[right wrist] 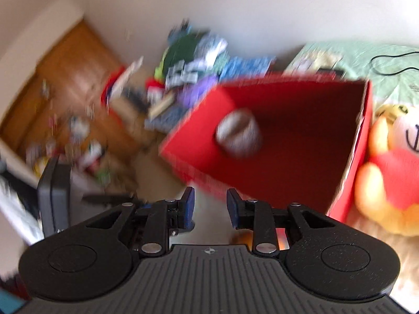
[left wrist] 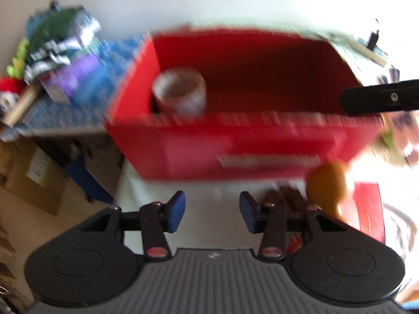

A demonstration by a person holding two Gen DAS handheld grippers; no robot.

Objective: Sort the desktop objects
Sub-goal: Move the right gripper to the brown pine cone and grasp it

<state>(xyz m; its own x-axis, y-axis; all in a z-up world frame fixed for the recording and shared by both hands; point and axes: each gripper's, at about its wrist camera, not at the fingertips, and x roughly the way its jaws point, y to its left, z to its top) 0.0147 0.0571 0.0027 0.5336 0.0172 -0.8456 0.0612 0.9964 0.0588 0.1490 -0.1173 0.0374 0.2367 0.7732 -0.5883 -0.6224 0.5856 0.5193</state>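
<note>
A red open-topped box [left wrist: 243,141] fills the middle of the blurred left wrist view, with a grey-brown roll of tape [left wrist: 180,91] in its left corner. My left gripper [left wrist: 212,209] hangs in front of the box's near wall, open, nothing between its blue pads. An orange-brown rounded object [left wrist: 327,183] lies just right of it, too blurred to name. The right wrist view shows the same box [right wrist: 282,141] and roll [right wrist: 239,133] from a tilted angle. My right gripper [right wrist: 210,208] is open and empty near the box's lower corner.
A yellow and red plush toy [right wrist: 390,172] leans against the box's right side. A heap of clothes and small items [left wrist: 57,60] sits on a blue mat at the left. A black bar [left wrist: 379,99] juts in from the right. Cardboard boxes [left wrist: 31,180] lie below.
</note>
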